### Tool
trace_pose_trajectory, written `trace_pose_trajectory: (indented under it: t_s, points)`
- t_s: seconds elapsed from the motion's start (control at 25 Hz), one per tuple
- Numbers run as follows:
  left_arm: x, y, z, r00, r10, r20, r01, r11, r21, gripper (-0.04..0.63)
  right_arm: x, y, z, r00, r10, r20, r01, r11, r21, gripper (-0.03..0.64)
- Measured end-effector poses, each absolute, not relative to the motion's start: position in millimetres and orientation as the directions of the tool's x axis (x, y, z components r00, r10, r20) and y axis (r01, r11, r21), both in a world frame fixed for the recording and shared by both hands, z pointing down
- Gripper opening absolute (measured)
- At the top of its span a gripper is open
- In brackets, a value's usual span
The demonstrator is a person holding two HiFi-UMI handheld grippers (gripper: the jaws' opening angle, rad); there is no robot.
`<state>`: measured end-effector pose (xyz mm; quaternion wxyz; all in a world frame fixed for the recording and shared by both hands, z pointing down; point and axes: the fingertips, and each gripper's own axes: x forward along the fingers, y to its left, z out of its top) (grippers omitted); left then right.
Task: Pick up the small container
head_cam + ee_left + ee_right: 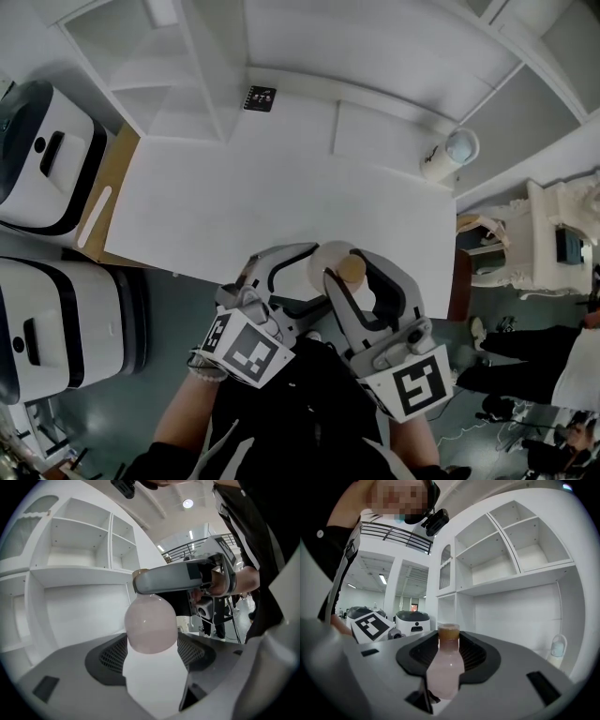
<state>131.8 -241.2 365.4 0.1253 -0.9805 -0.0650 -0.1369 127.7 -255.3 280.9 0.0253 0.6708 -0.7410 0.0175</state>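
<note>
Above the near edge of the white table point(281, 187), the small pale-pink plastic container with tan cap point(325, 262) was clamped by both the left gripper point(307, 277) and the right gripper point(352, 274). It looked light, smooth and slippery, so its body seemed the best place to grip.

Head view, surroundings only:

1. Flat white rectangular table point(244, 206), centre of frame.
2. Small black rectangular card point(260, 97) lying on the table at 12 o'clock.
3. White cylindrical vessel with a pale blue top point(450, 155) at the table's 2 o'clock corner.
4. White open-fronted shelving unit point(155, 66) at 11 o'clock, against the table's far edge.
5. Two white-and-black rounded machines, one at 9 o'clock point(42, 155), one at 8 o'clock point(56, 323).
6. Brown wooden panel point(111, 202) between these and the table.
7. Ornate white furniture piece point(548, 244) at 3 o'clock.
8. Grey floor point(122, 422).
</note>
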Motion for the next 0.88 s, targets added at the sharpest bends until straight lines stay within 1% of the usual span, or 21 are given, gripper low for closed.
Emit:
trace_pose_trajectory:
  t_s: [0.44,0.88]
  points:
    - [134.5,-228.7,340.4,0.958,0.094,0.272,0.171,-0.946,-0.274,0.331,126.9,-240.3,253.1,-0.083,-0.996,0.017,-0.995,0.084,0.055,0.141]
    - [129.8,-226.3,326.7,0.964,0.068,0.258,0.141,-0.951,-0.275,0.331,123.1,-235.9,244.2,-0.108,-0.994,0.019,-0.993,0.109,0.052,0.141]
